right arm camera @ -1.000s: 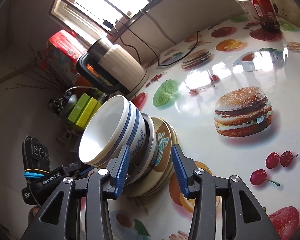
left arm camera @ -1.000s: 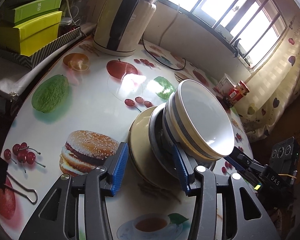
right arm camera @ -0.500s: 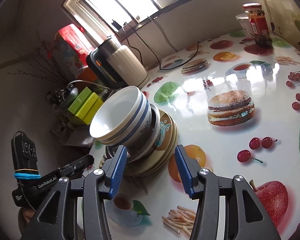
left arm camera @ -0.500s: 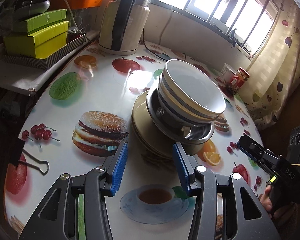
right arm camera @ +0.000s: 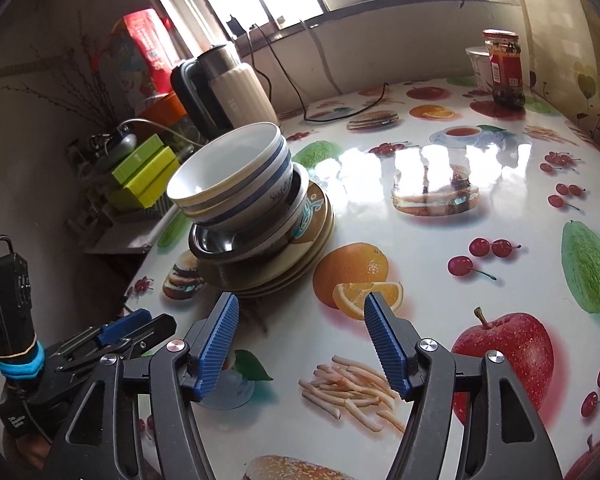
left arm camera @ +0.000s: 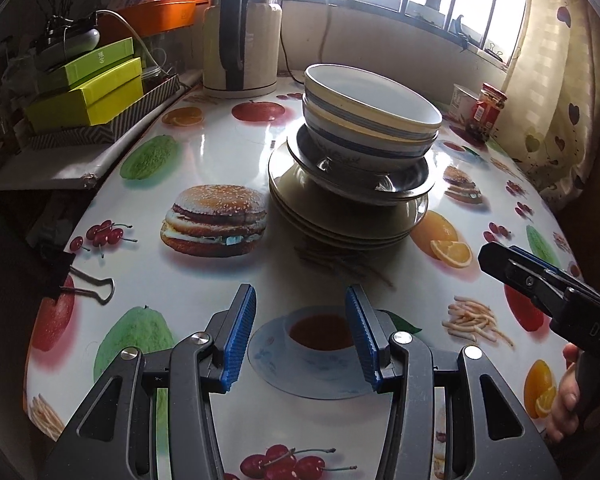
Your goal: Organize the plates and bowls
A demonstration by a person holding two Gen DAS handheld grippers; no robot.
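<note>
Both the left hand-held gripper (left arm camera: pixel 300 336) and right hand-held gripper (right arm camera: pixel 300 344) gape empty near the tabletop's (left arm camera: pixel 228 148) front edge, short of the stacked bowls (left arm camera: pixel 370 120) on plates (left arm camera: pixel 340 224). Only the right view reveals the plate's painted motif (right arm camera: pixel 310 216).

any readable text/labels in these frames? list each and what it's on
"DAS": white letters on the right gripper's black body, cut off at the frame edge.
Green box: small white characters on the lid, too small to read.
Red-lidded jar: red label with print, too blurred to read.
White cup beside the jar: red marks, unreadable.
Red package by the window: printed characters, blurred.
Left gripper's black strap: white lettering, unreadable.
</note>
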